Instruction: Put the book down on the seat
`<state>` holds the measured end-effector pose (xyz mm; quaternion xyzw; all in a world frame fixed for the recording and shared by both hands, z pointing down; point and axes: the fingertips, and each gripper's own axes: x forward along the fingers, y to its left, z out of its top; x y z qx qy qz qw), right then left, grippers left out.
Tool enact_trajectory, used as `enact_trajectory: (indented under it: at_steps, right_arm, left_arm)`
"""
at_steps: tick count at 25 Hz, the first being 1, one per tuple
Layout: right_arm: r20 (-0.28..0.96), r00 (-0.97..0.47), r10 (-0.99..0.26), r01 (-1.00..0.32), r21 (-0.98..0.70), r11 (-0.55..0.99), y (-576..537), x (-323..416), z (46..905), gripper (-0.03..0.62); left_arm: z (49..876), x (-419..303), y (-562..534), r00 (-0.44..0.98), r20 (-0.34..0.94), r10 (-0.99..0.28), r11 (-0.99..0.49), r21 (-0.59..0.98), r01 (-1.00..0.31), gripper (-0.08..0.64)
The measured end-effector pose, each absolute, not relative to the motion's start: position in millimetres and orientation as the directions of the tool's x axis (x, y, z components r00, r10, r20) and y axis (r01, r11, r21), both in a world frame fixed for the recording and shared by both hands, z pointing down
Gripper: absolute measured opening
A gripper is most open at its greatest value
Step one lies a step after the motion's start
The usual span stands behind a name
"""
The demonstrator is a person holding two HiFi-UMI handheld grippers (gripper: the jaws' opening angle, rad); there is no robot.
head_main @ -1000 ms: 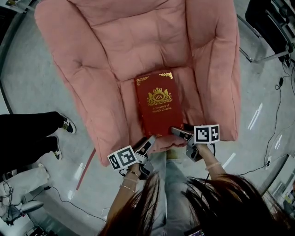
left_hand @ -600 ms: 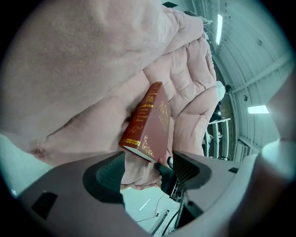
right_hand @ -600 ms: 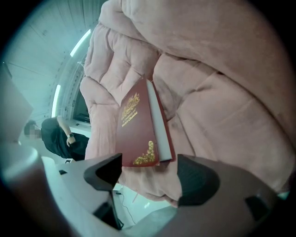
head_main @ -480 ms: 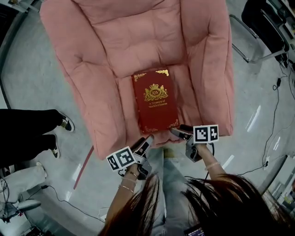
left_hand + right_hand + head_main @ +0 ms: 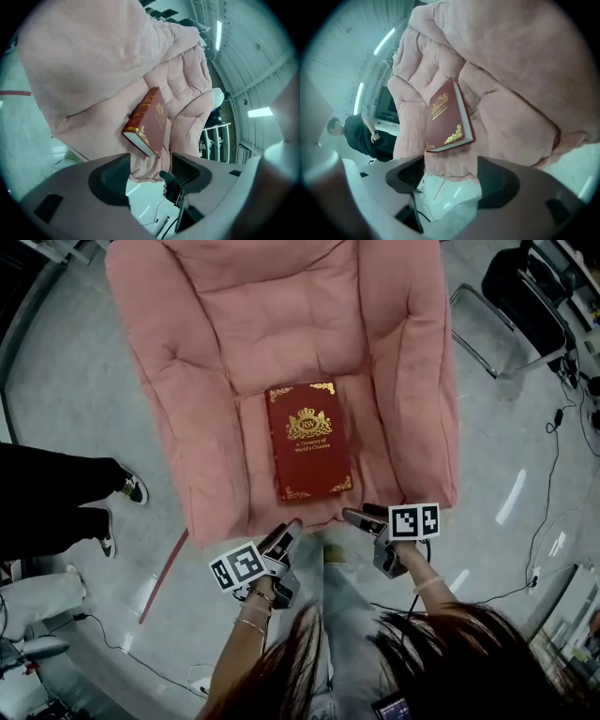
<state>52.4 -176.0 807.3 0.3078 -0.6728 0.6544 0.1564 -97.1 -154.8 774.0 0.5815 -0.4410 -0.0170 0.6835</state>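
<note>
At the far left of the head view a bystander's legs [image 5: 52, 498] in black trousers are standing on the grey floor [image 5: 84, 362], just beside the pink armchair [image 5: 178, 399]. The red book [image 5: 308, 440] with gold ornament is lying flat, cover up, on the seat [image 5: 367, 442], roughly in the middle between the two padded arms and a little back from the front edge. Nothing is touching it.

Below the front edge of the seat, the left gripper [image 5: 284, 535] is hovering with its marker cube [image 5: 236, 566] facing the camera. In the left gripper view its claw [image 5: 150, 171] is standing wide open, the jaws having just been closing a little, with nothing between them; the book [image 5: 149, 123] is showing beyond the tips, clear of both pads.

To its right the right gripper [image 5: 361, 515] is pointing at the seat front. In the right gripper view [image 5: 450, 176] its claw is gaping as well and gripping nothing, with the book [image 5: 446, 117] resting on the cushion past the jaws.

At the upper right a black chair [image 5: 525, 287] is standing well apart from the armchair, and cables [image 5: 553, 502] are trailing across the floor.
</note>
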Motion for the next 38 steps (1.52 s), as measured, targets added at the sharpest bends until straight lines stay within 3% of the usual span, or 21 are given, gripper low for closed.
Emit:
enact_trajectory:
  at_steps: [14,38]
  right_arm:
    - [0.605,-0.781,-0.156,-0.617,-0.785,0.047,-132,59,750,0.353]
    - [0.57,-0.808,-0.147,-0.589,-0.785,0.192,-115,71,631,0.285]
  left_arm:
    - [721,-80,-103,0.581,0.565,-0.586,0.322,0.82,-0.473,0.236]
    - [613,-92,-86,0.482,0.513,-0.711,0.306,0.842,-0.444,0.183]
